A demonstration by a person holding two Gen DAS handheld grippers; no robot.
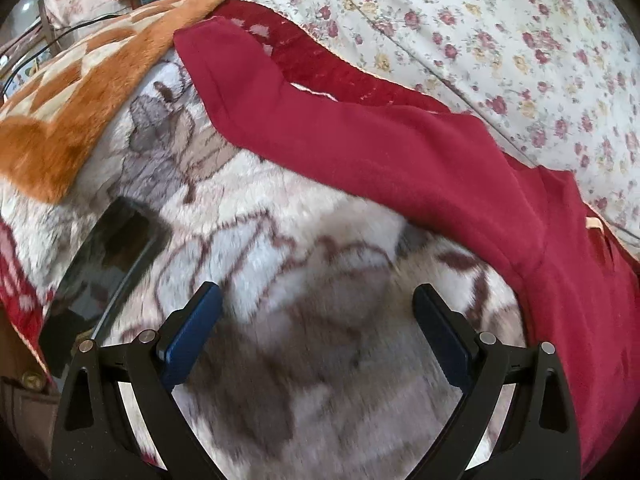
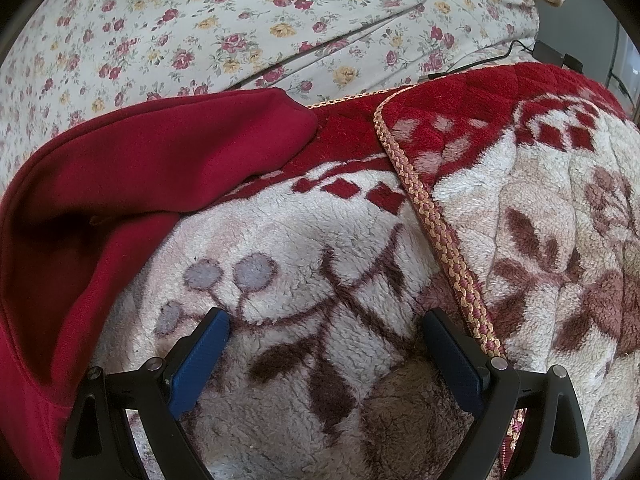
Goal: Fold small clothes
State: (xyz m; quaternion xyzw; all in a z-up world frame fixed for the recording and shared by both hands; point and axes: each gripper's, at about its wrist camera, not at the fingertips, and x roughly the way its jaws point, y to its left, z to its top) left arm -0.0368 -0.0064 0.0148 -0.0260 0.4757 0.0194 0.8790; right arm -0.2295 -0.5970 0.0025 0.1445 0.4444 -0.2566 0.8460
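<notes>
Bed sheet: a pale sheet printed with small red and yellow roses fills the far part of both views.
Blanket: a thick plush blanket, cream with brown leaf outlines and a dark red checked border, lies over the sheet; a braided gold trim runs along its folded-over edge in the right wrist view.
Garment: a dark red sweatshirt lies spread on the blanket near its far edge; one sleeve stretches away to the left in the left wrist view, and in the right wrist view another long part ends in a rounded tip near the blanket border.
Other things: an orange and cream checked fleece overlaps the blanket's far left corner, and a black phone lies face up on the blanket just left of the left tongs.
Left gripper: the left gripper hangs over bare blanket with its blue pads spread wide, grasping nothing, apart from the sweatshirt.
Right gripper: the right gripper likewise has its pads wide apart and nothing between them, over blanket to the right of the garment.
Step in hand: apparently the approach, with the sweatshirt laid out and no fold yet visible.
Next move: probably each gripper must reach an edge or sleeve and pinch a single layer, without catching the plush pile beneath.
</notes>
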